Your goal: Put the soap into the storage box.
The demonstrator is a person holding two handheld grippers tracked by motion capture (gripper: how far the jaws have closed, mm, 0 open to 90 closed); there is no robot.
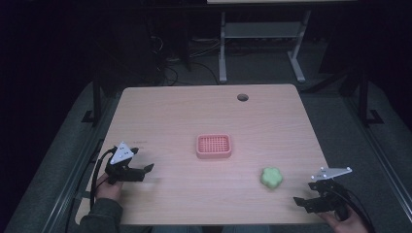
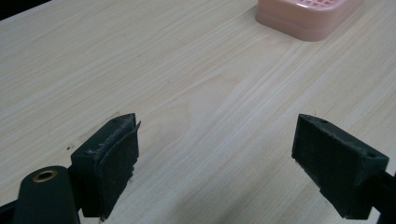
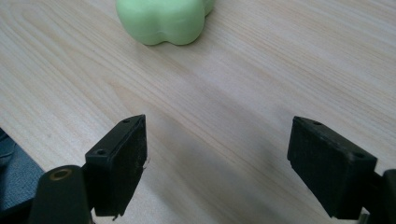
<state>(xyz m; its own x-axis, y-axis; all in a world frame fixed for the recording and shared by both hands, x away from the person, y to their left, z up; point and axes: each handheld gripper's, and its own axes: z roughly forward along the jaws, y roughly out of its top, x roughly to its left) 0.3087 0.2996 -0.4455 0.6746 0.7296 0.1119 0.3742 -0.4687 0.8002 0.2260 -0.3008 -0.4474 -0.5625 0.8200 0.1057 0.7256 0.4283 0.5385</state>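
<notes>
Two grippers sit near the table's front corners, both with jaws spread wide and holding nothing: the left gripper by the left edge, the right gripper at the front edge. Green soap lies just ahead of the right one. Bare wood surrounds the pink dish at mid-table.

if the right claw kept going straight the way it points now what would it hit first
Most likely the green soap: it lies on the table ahead of the open right claw, a bit left of centre, with bare wood between. How far is hard to judge.
</notes>
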